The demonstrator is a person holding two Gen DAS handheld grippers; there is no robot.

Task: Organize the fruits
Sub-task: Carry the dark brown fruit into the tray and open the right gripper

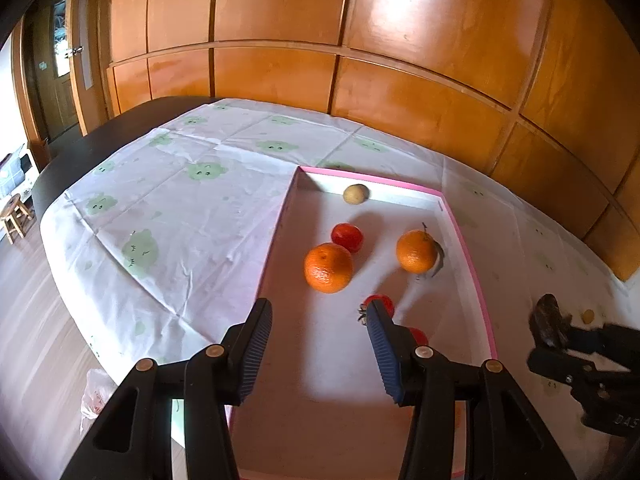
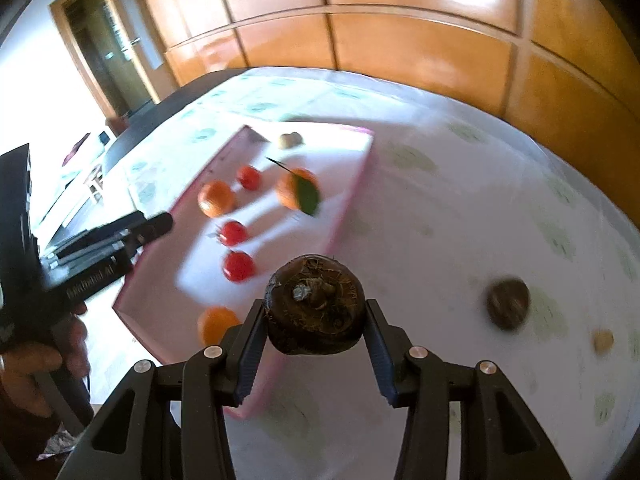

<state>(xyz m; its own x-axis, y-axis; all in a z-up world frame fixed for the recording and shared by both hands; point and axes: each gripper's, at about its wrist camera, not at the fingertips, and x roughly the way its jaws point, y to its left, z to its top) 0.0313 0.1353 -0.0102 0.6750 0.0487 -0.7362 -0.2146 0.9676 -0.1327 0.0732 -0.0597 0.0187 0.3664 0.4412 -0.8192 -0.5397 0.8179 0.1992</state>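
A pink-rimmed white tray (image 1: 466,240) (image 2: 352,196) lies on the table and holds oranges (image 1: 328,267) (image 1: 416,251), red tomatoes (image 1: 347,237) and a small tan fruit (image 1: 355,193). My left gripper (image 1: 316,344) is open and empty, above the tray's near part. My right gripper (image 2: 316,340) is shut on a dark brown, rough round fruit (image 2: 316,304), held above the tray's right rim; it also shows at the right of the left wrist view (image 1: 547,322). Another dark brown fruit (image 2: 507,302) and a small tan one (image 2: 603,341) lie on the cloth to the right.
A white tablecloth with green prints (image 1: 168,184) covers the dark table. Wooden wall panels (image 1: 360,40) stand behind. A door (image 1: 60,40) and a stool (image 1: 14,220) are at the left. A plastic bag (image 1: 96,396) lies on the floor.
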